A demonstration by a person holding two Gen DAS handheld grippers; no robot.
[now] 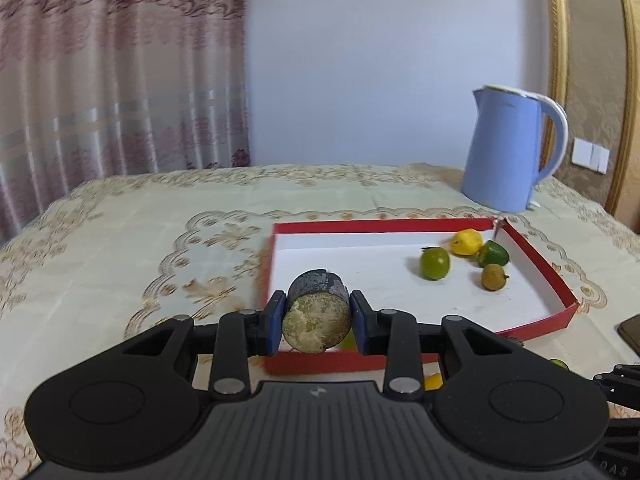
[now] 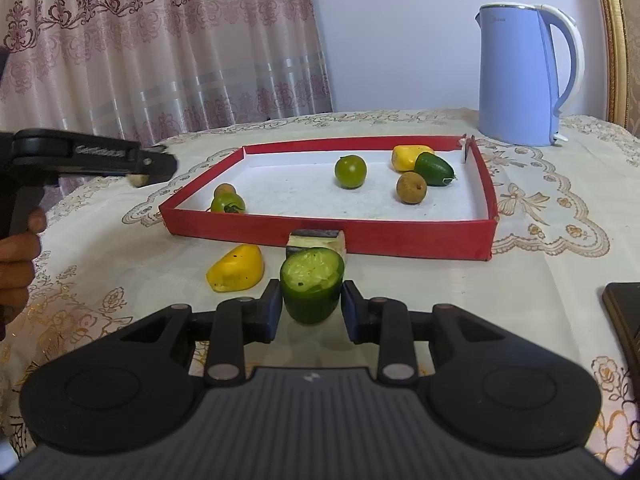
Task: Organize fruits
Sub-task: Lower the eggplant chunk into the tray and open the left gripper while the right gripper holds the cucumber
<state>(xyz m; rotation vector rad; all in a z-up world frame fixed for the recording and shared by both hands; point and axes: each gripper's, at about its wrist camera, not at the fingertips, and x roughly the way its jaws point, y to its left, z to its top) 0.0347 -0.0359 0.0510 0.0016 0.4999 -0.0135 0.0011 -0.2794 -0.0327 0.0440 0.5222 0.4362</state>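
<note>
Dark cut fruit piece (image 1: 318, 312) sits clamped between left claw (image 1: 318, 322) pads.

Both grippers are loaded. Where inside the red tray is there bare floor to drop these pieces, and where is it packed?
Free: the red tray floor's middle, between the round green fruit and the near wall, and its near right corner. Crowded: the far right corner, with the yellow piece, green oval fruit and brown fruit; two more fruits fill the near left corner.
</note>
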